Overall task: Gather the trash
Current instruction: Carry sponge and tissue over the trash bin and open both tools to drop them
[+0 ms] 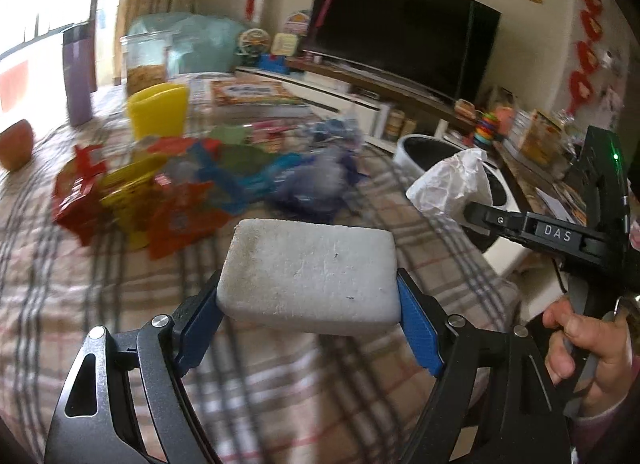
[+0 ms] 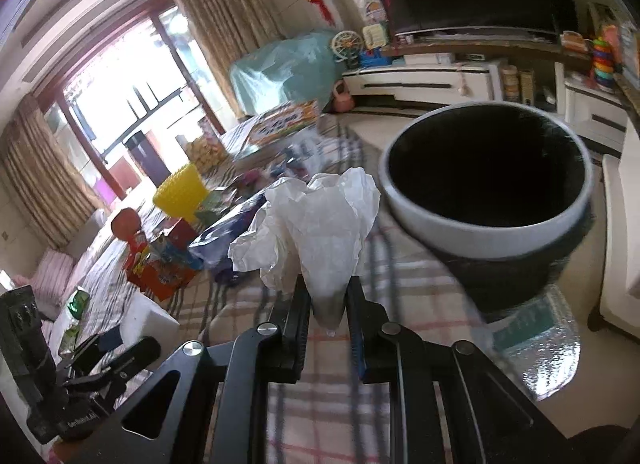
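My left gripper (image 1: 308, 296) is shut on a white foam block (image 1: 312, 268), with its blue pads pressed against both ends, and holds it above the plaid tablecloth (image 1: 100, 304). At the right of that view my right gripper (image 1: 472, 215) is shut on a crumpled white tissue (image 1: 452, 183). In the right wrist view the tissue (image 2: 316, 223) stands up out of the right gripper (image 2: 327, 290), just left of a white-rimmed trash bin (image 2: 488, 183) lined in black. The bin (image 1: 432, 151) stands beyond the table's right edge. Red, yellow and blue wrappers (image 1: 140, 191) lie in a pile on the cloth.
A yellow cup (image 1: 158, 109), a jar (image 1: 146, 63), a purple tumbler (image 1: 78, 71) and an apple (image 1: 16, 143) stand at the table's far left. A dark blue bag (image 1: 320, 179) lies mid-table. A TV (image 1: 400, 31) and low cabinet are behind.
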`<act>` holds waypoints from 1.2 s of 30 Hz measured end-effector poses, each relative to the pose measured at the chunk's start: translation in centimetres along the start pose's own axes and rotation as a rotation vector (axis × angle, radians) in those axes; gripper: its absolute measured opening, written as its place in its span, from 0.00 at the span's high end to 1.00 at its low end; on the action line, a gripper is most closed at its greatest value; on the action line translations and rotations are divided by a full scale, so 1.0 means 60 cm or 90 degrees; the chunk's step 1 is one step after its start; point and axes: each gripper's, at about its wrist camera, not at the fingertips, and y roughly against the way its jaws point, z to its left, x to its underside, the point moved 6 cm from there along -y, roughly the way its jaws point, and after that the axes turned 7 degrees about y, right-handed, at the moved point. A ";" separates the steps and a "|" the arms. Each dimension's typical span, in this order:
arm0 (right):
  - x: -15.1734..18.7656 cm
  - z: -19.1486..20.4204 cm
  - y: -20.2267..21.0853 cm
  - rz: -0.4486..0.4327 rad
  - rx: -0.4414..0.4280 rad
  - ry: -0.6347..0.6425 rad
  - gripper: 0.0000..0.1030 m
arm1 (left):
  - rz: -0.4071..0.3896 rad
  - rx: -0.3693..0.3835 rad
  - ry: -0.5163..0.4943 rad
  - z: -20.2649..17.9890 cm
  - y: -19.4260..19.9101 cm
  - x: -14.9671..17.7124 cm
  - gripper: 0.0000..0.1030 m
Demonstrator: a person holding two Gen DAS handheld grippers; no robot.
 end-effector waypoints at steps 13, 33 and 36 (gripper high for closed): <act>-0.030 -0.085 0.036 -0.025 0.043 -0.030 0.83 | 0.017 0.048 -0.064 -0.117 -0.053 -0.037 0.21; -0.081 -0.213 0.047 -0.014 0.080 -0.072 0.83 | 0.040 0.087 -0.143 -0.269 -0.167 -0.116 0.21; -0.087 -0.225 0.045 -0.010 0.082 -0.073 0.83 | 0.048 0.092 -0.152 -0.284 -0.184 -0.122 0.20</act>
